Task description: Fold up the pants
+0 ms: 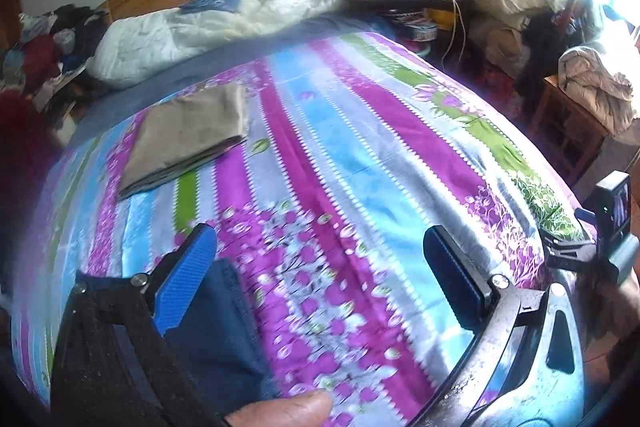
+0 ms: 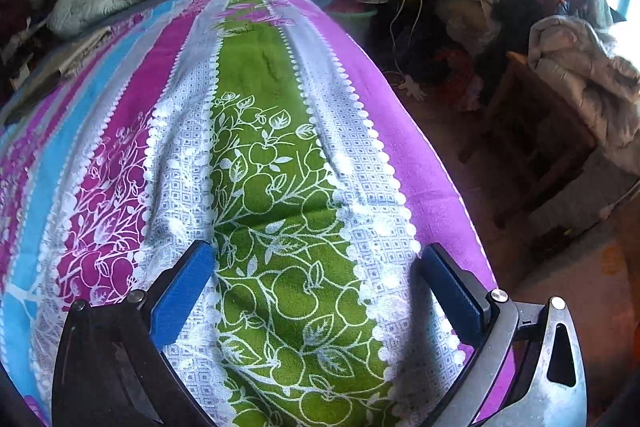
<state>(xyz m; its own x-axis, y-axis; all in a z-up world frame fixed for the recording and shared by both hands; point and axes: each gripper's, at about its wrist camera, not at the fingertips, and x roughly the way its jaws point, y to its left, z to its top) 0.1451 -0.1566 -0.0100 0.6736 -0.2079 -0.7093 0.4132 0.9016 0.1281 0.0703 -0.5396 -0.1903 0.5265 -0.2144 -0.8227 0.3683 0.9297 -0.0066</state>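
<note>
left wrist view: our left tongs (image 1: 320, 267) gape wide, empty, dark blue cloth (image 1: 224, 327) beside the left pad. folded tan pants (image 1: 188, 139) lie on the striped bedsheet (image 1: 360, 147). our right tongs (image 2: 316, 287) gape wide over it, empty. we read no writing.

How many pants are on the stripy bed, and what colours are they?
Brown folded pants: 1, lying flat on the striped sheet.
Dark blue pants: 1, at the near edge beside the left gripper, only partly in view.
Total: 2

The right gripper has no pants under it.
</note>
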